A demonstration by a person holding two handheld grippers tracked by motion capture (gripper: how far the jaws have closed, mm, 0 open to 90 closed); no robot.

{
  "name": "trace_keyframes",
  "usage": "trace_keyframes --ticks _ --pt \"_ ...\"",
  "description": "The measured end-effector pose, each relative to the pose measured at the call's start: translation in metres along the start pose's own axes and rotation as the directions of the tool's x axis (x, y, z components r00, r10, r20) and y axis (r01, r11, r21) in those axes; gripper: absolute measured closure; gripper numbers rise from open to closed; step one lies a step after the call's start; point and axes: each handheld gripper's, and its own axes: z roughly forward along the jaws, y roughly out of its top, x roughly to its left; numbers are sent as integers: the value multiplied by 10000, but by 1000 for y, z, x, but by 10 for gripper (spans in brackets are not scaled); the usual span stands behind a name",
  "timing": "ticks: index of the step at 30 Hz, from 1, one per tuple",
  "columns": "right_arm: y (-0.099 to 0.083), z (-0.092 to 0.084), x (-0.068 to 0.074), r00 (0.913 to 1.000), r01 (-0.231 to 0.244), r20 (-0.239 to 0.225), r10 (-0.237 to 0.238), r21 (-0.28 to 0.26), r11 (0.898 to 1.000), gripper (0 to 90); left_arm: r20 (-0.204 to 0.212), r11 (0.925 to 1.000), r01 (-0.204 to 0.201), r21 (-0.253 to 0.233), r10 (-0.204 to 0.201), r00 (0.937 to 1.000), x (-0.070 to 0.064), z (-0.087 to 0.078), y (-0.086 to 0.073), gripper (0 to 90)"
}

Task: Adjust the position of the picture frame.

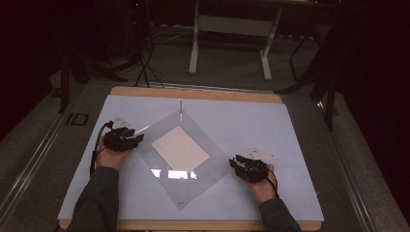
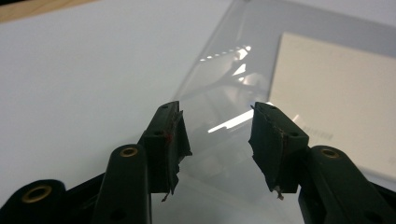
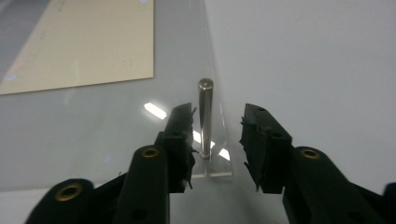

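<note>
High view: a clear acrylic sheet (image 1: 193, 186) lay as a diamond on the white mat of the table (image 1: 270, 125), w/ a cream paper (image 1: 180, 148) under or on its middle. A metal pin (image 1: 181, 107) stood at the far corner. The left gripper (image 1: 129, 137) sat at the sheet's left corner, the right gripper (image 1: 237, 163) at its right corner, each in a hand.

Left gripper view: the left gripper (image 2: 217, 135) had its jaws apart, nothing pinched; the clear sheet (image 2: 224, 93) ran out ahead of & between the jaws, the paper (image 2: 336, 102) ahead, off to the right jaw's side.

Right gripper view: the right gripper (image 3: 217, 135) stood w/ jaws apart; an upright metal post (image 3: 205, 116) at the sheet's corner (image 3: 217, 168) rose between them, nearer the left jaw, neither pad clearly touching it. The paper (image 3: 84, 42) lay ahead beyond the left jaw.
</note>
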Motion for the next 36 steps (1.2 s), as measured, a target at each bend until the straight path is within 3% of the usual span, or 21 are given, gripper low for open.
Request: trace_keyframes --ticks 6,15,23,28,30,36 --pt "0 5 1 10000 47 80 -46 -131 9999 715 594 9997 -212 -116 218 9980 -10 26 23 536" --pt "2 4 5 9997 256 69 -254 -318 9992 799 868 9992 -363 -180 377 9955 -23 53 44 532" --pt "2 3 6 9994 358 -1 -358 -308 9989 847 981 9985 -289 -475 334 9946 -25 74 60 532" --pt "2 3 6 9993 384 -37 -385 -292 9988 849 1045 9984 -400 -388 438 9936 -28 85 73 541" --pt "2 3 5 9993 363 -67 -365 -291 9989 850 932 9970 -609 -473 651 9935 -31 88 78 540" --pt "2 2 5 9991 408 -114 -412 -278 9988 850 765 9961 -727 -493 764 9941 -34 101 90 514"
